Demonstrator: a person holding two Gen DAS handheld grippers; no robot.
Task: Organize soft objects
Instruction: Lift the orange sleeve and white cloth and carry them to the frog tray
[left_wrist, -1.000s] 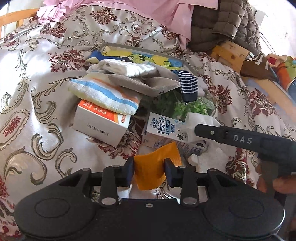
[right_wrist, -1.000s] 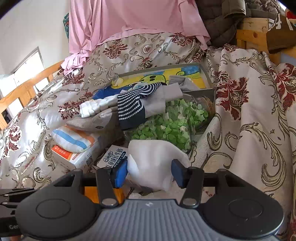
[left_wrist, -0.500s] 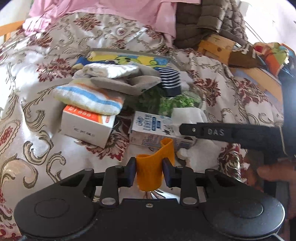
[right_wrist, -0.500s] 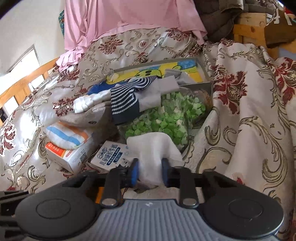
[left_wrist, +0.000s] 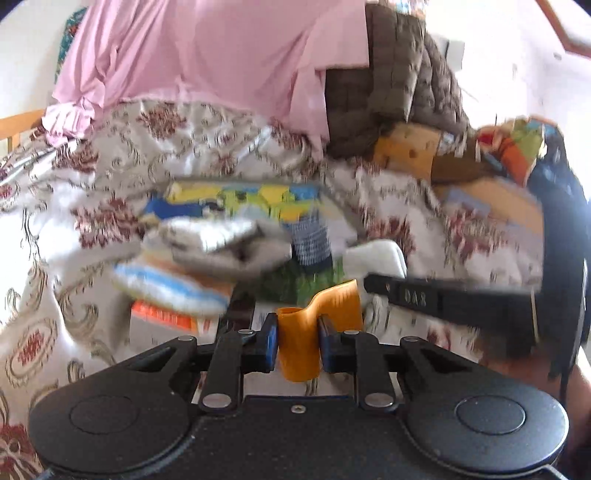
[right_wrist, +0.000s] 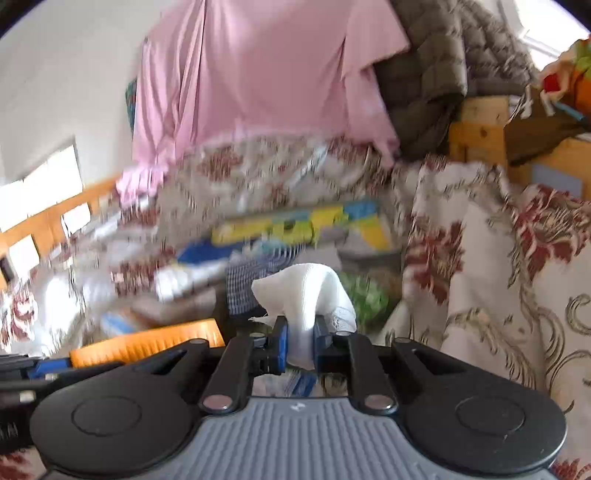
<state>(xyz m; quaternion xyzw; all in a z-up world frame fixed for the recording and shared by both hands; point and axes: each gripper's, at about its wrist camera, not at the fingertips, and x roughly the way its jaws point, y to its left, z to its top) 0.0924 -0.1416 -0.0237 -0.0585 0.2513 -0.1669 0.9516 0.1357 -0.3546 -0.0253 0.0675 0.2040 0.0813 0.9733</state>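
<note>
- Floral bed (left_wrist: 74, 266) carries a blurred pile ahead of both tools.
- Left tool (left_wrist: 295, 341) has just been closing, gripping orange cloth (left_wrist: 314, 321).
- Right tool (right_wrist: 299, 341) has just been closing, clenching white cloth (right_wrist: 303, 291).
- Step: lifting both; next probably needs a clear spot.

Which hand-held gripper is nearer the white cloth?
Right. The right hand-held gripper is clamped on the white cloth. The left hand-held gripper sits beside it, apart, pinching the orange cloth.

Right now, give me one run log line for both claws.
left claw: shut on orange cloth | right claw: shut on white cloth | both raised over bedspread
</note>
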